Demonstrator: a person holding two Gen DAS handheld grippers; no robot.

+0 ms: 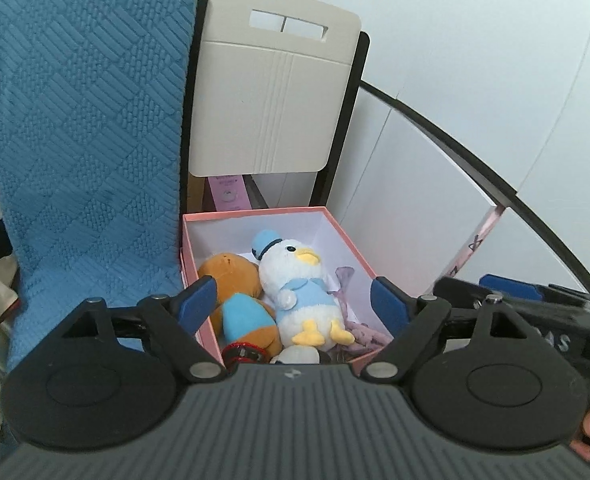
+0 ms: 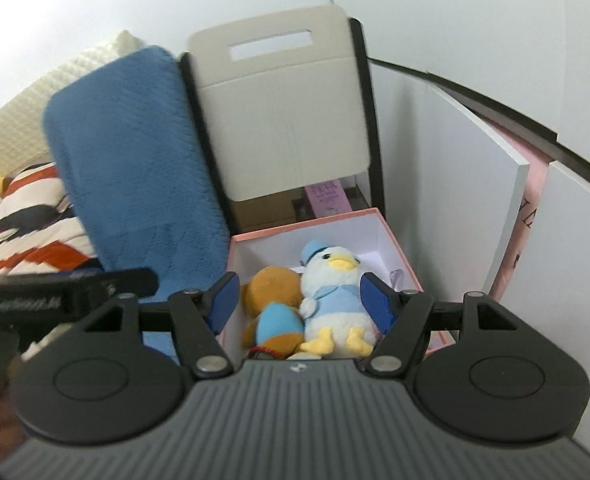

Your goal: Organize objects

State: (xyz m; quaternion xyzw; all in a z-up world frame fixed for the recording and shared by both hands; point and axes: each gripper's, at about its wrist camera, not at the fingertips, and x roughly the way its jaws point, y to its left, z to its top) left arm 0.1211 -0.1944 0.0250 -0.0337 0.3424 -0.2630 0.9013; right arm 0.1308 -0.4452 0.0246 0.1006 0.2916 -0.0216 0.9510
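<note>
An open pink box with a white inside holds a white plush duck in a blue hat, lying beside a brown plush with a blue belly. A purple item and a red-and-black item also lie in the box. My left gripper hangs open above the box with nothing between its blue pads. In the right wrist view the same box, duck and brown plush lie below my right gripper. It is open too and holds nothing.
A blue textured cushion stands left of the box. A beige panel with a handle slot rises behind it. White cabinet panels and a leaning pink lid close off the right. Striped cloth lies at the far left.
</note>
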